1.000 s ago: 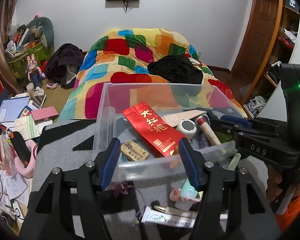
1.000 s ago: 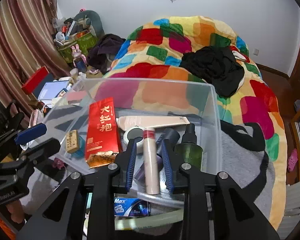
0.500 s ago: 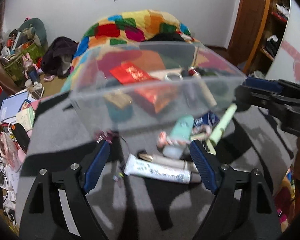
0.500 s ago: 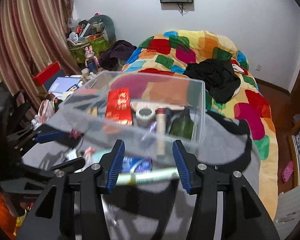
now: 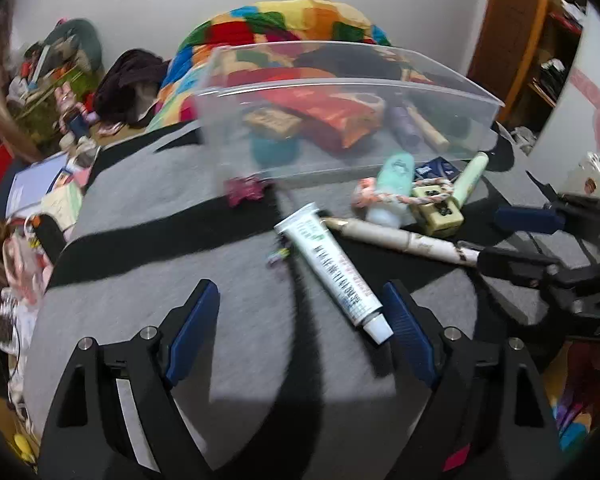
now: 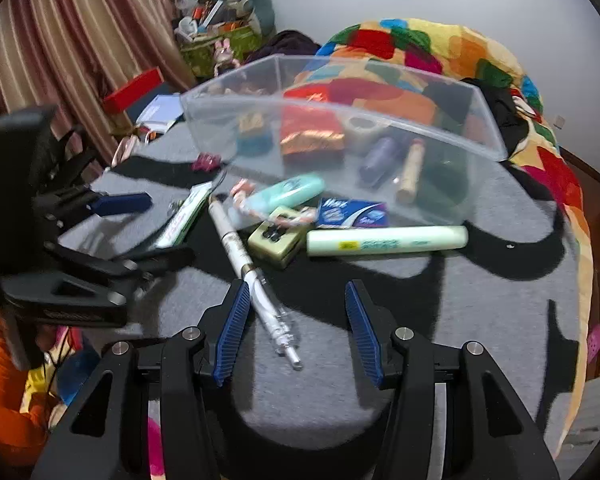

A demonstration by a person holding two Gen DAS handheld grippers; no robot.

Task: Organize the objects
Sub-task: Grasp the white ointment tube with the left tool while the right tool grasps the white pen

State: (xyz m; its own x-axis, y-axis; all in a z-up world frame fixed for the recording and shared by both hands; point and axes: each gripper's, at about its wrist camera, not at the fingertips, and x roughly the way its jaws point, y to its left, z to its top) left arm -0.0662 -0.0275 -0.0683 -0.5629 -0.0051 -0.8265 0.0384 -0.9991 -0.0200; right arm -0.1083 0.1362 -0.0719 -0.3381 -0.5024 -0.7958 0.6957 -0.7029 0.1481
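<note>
A clear plastic bin [image 5: 380, 92] [image 6: 440, 120] stands at the far side of a grey cloth and holds a red packet [image 6: 312, 132], bottles and tubes. In front of it lie a white tube [image 5: 332, 268] [image 6: 184, 214], a long white pen [image 5: 404, 240] [image 6: 240, 248], a mint bottle [image 6: 288, 194], a beige block [image 6: 276, 238] and a pale green tube [image 6: 384, 240]. My left gripper [image 5: 300, 320] is open and empty, its right finger beside the white tube's cap. My right gripper [image 6: 294, 320] is open and empty, with the pen's clear end between its fingers.
A blue packet [image 6: 352, 214] lies against the bin. A pink clip [image 5: 244, 190] sits left of the bin. A bed with a multicoloured quilt [image 6: 420, 52] lies behind. Clutter and books [image 5: 40, 184] fill the floor at left. A wooden door [image 5: 512, 28] stands at right.
Both grippers have drawn back from the bin and opened wide. The right gripper let go of the cream tube, which now lies inside the bin. The loose items now lie close in front.
</note>
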